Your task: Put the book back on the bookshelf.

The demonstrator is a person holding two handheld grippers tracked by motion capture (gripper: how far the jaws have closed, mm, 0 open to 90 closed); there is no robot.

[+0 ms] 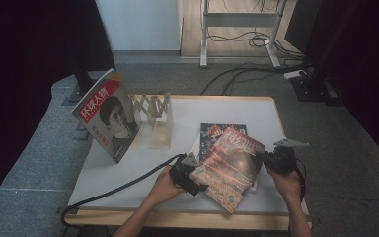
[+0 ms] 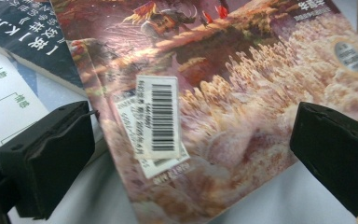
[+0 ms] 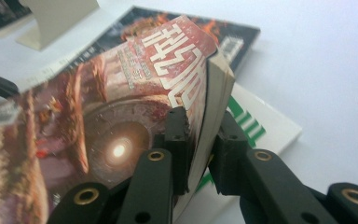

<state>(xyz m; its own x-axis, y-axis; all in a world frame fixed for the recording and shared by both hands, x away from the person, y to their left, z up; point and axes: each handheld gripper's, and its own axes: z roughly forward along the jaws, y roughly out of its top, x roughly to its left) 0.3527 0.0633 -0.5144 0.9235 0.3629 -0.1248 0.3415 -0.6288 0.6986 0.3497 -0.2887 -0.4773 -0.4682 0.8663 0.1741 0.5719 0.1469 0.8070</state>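
My right gripper (image 3: 199,140) clamps the thick page edge of the glossy red-brown paperback magazine (image 1: 229,168), lifted aslant over the dark flat book (image 1: 212,129) on the white counter (image 1: 128,168). My left gripper (image 2: 191,154) gapes wide, its matte black jaws either side of the magazine's barcoded corner.

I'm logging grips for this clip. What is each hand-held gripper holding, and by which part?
The right hand-held gripper pinches the reddish magazine by its page edge. The left hand-held gripper is open, holding nothing.
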